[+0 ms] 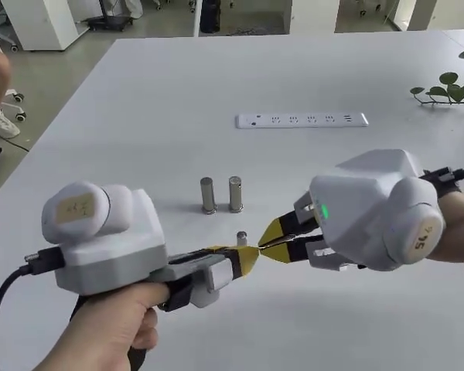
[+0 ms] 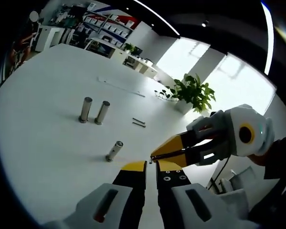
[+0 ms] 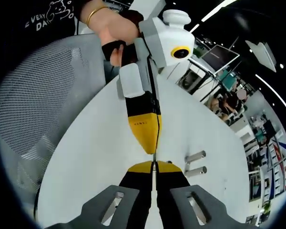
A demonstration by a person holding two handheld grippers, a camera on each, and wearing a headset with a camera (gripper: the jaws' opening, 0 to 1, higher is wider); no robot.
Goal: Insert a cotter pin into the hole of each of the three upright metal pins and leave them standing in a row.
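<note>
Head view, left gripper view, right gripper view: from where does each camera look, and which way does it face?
Head view: on the person's head, facing forward and down at the table; the left tool, the hand holding it and the right tool show.
Left gripper view: on the left tool, facing along its jaws to three metal pins; the right tool shows at the right.
Right gripper view: on the right tool, facing the left tool and the person.
Shared: all three show the tools tip to tip.
</note>
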